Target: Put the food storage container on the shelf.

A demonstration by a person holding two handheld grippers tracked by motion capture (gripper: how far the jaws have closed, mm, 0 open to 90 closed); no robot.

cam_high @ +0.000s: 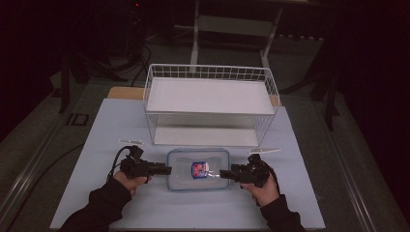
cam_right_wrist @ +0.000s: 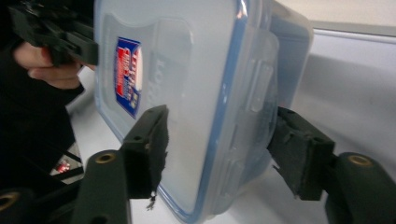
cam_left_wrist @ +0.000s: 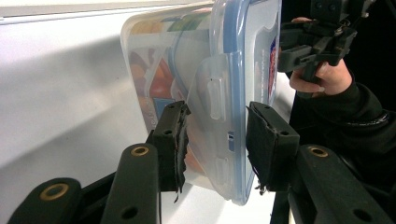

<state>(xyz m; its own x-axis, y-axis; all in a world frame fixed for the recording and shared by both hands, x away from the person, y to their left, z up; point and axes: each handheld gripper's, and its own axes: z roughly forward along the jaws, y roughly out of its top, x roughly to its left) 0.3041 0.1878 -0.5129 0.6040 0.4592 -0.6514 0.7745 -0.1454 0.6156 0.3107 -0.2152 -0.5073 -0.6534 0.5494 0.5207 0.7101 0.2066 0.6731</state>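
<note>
Left gripper (cam_left_wrist: pixel 215 135) is pinching the left end of the food container (cam_high: pixel 198 169), its jaws pressing on the side clip and the lid's blue-rimmed edge in the left gripper view. Right gripper (cam_right_wrist: pixel 217 140) is straddling the opposite end; its jaws are part-way spread, one over the lid and one at the box wall, and whether the pads are actually pressing cannot be told from the right gripper view. The container is sitting on the pale worktop (cam_high: pixel 145 208) between the two grippers, lid on, a red-and-blue label (cam_high: pixel 198 169) showing on the clear lid. In the high view the left gripper (cam_high: pixel 164 169) and right gripper (cam_high: pixel 226 174) are lying level and pointing inward at each other, each held by a hand in a dark sleeve coming in from the near edge. Just behind the container a white wire basket (cam_high: pixel 211 104) is standing on the worktop, apart from it. Two thin white strips are lying beside the basket's front corners, one (cam_high: pixel 131 141) at left, one (cam_high: pixel 264 151) at right.
</note>
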